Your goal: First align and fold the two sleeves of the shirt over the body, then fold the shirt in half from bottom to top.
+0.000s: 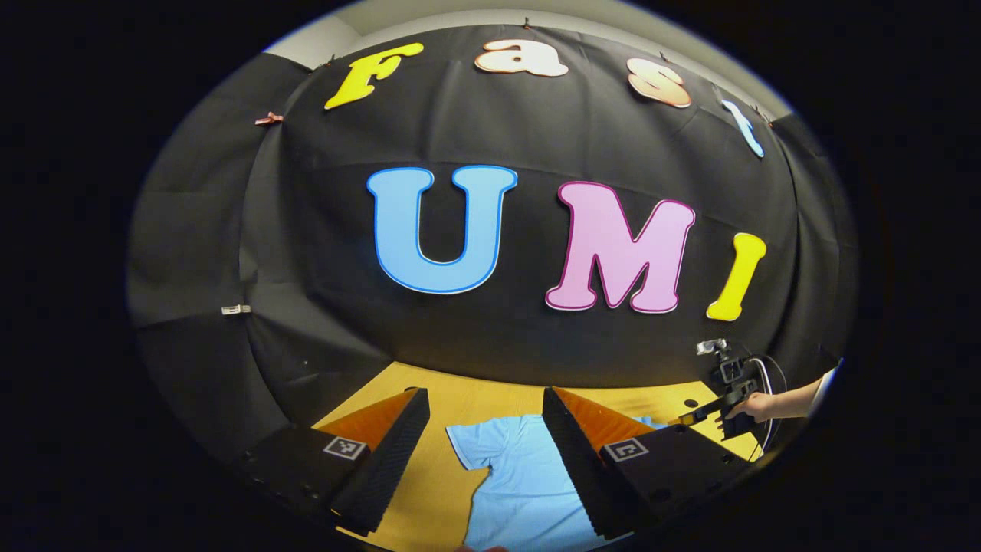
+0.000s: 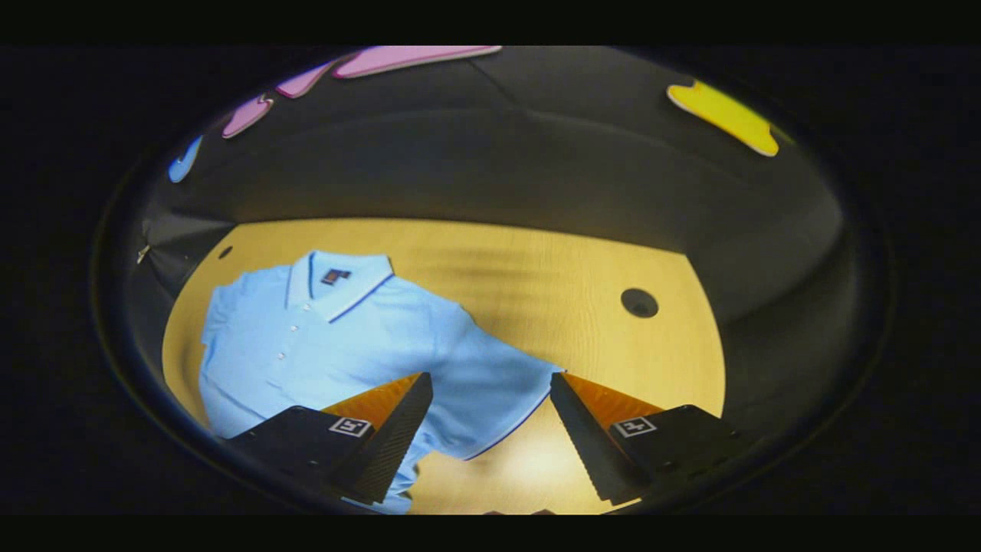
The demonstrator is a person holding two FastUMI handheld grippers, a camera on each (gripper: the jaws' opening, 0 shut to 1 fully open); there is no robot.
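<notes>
Table (image 2: 536, 268): light wood, w/ a dark round hole (image 2: 639, 303) toward its far right in the right gripper view. Black cloth wall behind it.

Shirt (image 2: 322, 337): light blue polo, lies flat on the table, front up, collar (image 2: 337, 287) toward the wall, dark piping on collar edge and sleeve hem. In the right gripper view it sits left of centre; one short sleeve (image 2: 490, 399) spreads out toward the lower middle, not folded over the body. Other sleeve at far left, also spread. In the left gripper view the shirt (image 1: 521, 475) shows low between the fingers, one sleeve (image 1: 471, 445) pointing left, unfolded.

Right tongs (image 2: 490, 391): jaws wide apart, nothing between them pressed; they hang above the spread sleeve, sleeve hem in the gap. Can't tell if touching cloth.

Left tongs (image 1: 485, 405): jaws wide apart, gripping nothing, above the shirt.

In the left gripper view, far right edge: a hand (image 1: 747, 405) holds the other tongs over the table edge, w/ a cable (image 1: 770, 399) looping off it.
</notes>
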